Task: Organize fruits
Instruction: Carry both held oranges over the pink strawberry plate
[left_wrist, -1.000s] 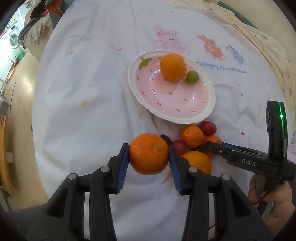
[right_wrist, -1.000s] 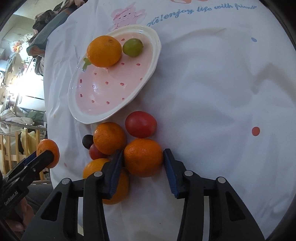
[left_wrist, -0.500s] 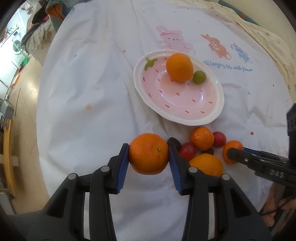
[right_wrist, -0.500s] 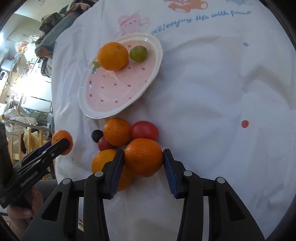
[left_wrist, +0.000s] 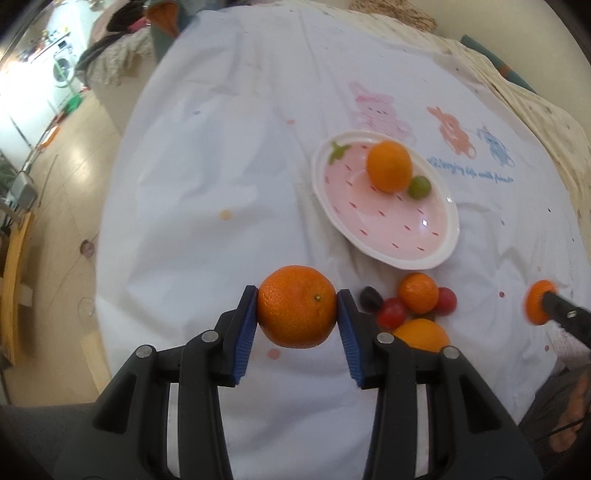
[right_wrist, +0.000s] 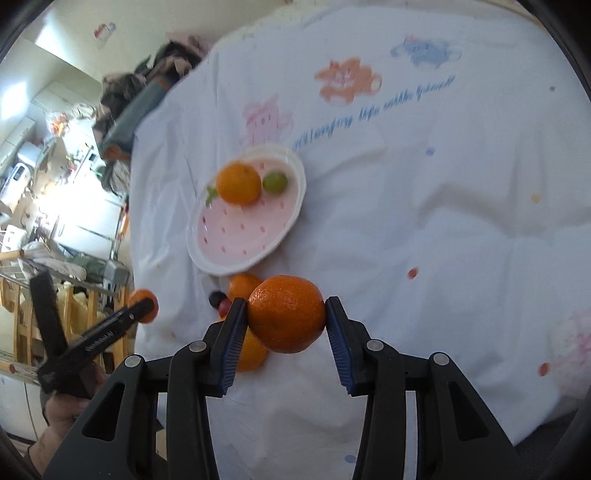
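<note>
Above the pile (right_wrist: 245, 295), right gripper (right_wrist: 286, 319) has lifted its clamped orange (right_wrist: 286, 314); left gripper (left_wrist: 297, 312) still clamps another orange (left_wrist: 297, 312).

Glossy glazed plate (left_wrist: 436, 254); matt creased cloth (left_wrist: 207, 221); dimpled orange (left_wrist: 297, 312) peel.

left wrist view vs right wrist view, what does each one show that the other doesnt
Only the left wrist view shows the two red tomatoes uncovered beside the small orange, and a washing machine far off.

Only the right wrist view shows the hand gripping the left gripper's handle, and wooden chairs beyond the table.

Both show the pink plate carrying an orange and a green fruit, the loose fruit pile, the bunny tablecloth, and each gripper shut on an orange: left gripper, right gripper.
</note>
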